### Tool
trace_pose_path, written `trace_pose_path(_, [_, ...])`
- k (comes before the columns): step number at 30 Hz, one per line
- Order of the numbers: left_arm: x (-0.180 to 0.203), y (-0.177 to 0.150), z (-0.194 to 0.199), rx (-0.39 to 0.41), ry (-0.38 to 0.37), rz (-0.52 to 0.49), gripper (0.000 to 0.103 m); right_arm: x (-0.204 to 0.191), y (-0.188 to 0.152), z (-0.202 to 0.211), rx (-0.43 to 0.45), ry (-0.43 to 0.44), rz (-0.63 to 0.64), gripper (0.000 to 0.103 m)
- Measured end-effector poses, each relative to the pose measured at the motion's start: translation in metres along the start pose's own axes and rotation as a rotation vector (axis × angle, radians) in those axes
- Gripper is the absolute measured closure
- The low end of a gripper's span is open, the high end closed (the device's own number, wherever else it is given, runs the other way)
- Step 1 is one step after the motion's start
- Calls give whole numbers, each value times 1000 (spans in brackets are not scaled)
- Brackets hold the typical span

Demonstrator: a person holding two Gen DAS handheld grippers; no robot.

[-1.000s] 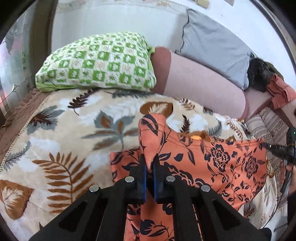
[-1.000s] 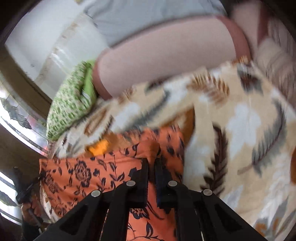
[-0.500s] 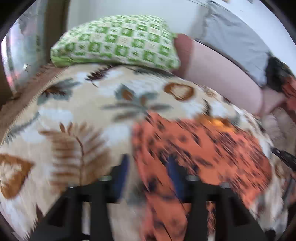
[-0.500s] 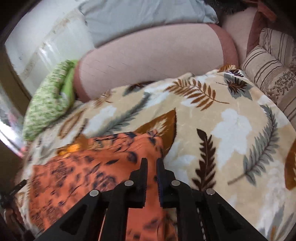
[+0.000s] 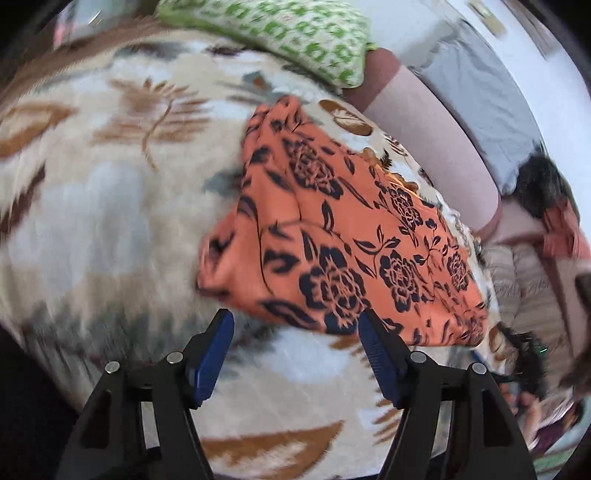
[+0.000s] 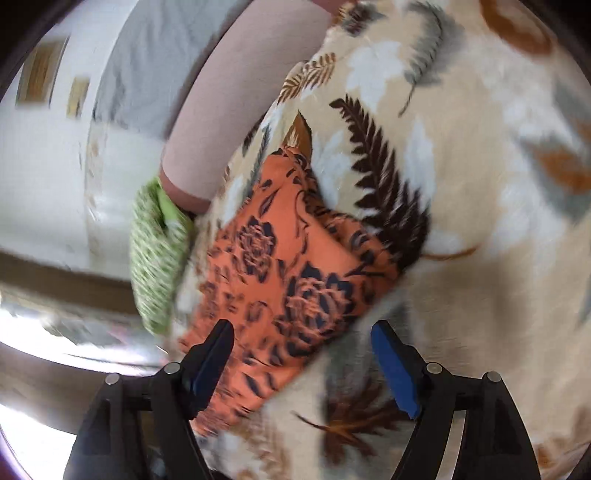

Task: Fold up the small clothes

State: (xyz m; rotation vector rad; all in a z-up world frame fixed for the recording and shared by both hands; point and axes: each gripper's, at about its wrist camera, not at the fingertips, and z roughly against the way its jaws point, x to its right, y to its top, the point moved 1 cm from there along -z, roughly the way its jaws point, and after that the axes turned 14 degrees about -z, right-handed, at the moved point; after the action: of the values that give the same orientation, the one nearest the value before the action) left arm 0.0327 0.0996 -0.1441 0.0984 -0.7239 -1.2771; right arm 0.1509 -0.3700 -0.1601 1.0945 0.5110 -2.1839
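An orange garment with a dark flower print (image 5: 332,236) lies folded and flat on the leaf-patterned blanket (image 5: 92,206). My left gripper (image 5: 295,325) hovers just short of its near edge, jaws opening wide, nothing between the blue pads (image 5: 376,350). In the right wrist view the same garment (image 6: 280,269) runs diagonally under my right gripper (image 6: 303,332). Its jaws are also opening, spread apart above the cloth without pressing on it. Both views are tilted and blurred.
A green checked pillow (image 5: 295,33) lies at the head of the bed beside a long pink bolster (image 5: 436,129) and a grey cushion (image 5: 480,92). Striped and reddish cloths (image 5: 528,288) are piled at the right. The blanket (image 6: 461,184) spreads wide around the garment.
Both grippers were shut on lifted corners of the orange garment. They have let go and spread apart, and the garment now lies flat. Both cameras dropped and rolled.
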Motion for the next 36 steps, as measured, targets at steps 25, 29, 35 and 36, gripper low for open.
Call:
trace_pose_path(25, [-12, 52, 61, 151, 56, -1, 96, -49, -39, 28, 125, -16, 122, 94])
trace_pose_path(29, [-41, 31, 33, 8, 92, -31, 92, 1, -74, 20, 69, -129, 102, 87])
trace_pose_path(35, [-70, 30, 43, 47, 159, 46, 68, 24, -64, 50, 141, -205, 136, 34])
trace_pose_path(36, [-60, 36, 53, 100, 212, -6, 68, 15, -59, 63, 185, -210, 179, 32])
